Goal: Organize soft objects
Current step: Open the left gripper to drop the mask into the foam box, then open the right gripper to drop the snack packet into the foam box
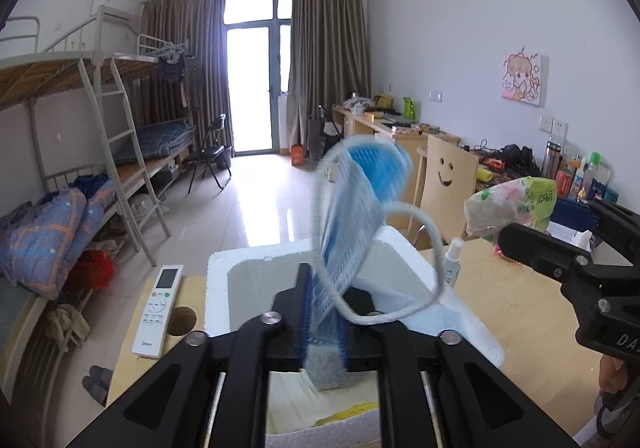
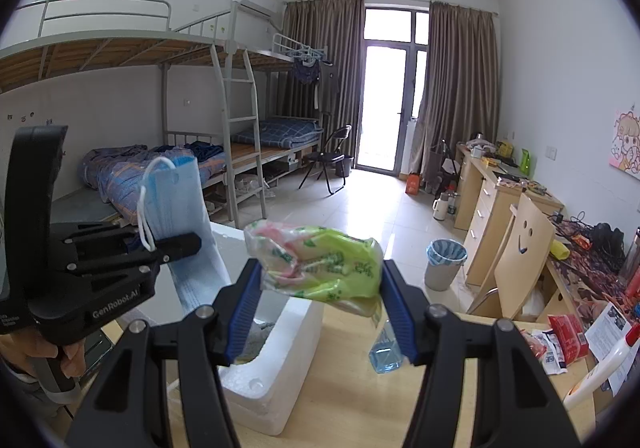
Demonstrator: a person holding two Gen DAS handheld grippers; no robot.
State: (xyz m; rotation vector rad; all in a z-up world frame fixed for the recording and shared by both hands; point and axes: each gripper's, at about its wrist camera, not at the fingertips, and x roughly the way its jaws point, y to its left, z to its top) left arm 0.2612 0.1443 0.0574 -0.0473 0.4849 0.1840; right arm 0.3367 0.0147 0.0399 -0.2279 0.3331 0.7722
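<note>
My left gripper [image 1: 324, 312] is shut on a stack of blue face masks [image 1: 352, 224] with white ear loops, held upright above the white foam box [image 1: 404, 248] on the wooden table. It also shows in the right wrist view [image 2: 176, 244] with the masks [image 2: 176, 216]. My right gripper [image 2: 320, 304] is shut on a green and pink tissue pack [image 2: 320, 268], held in the air right of the foam box [image 2: 288, 352]. The pack also shows in the left wrist view [image 1: 512, 204]. A grey soft item [image 2: 258, 336] lies inside the box.
A white remote [image 1: 158, 312] lies left of the box. A small spray bottle [image 1: 454, 260] stands right of it. A blue-tinted bottle [image 2: 386, 352] lies on the table. Snack packets [image 2: 560, 336] and a white bottle [image 2: 600, 368] sit at the right. A smiley chair [image 2: 520, 248] stands behind.
</note>
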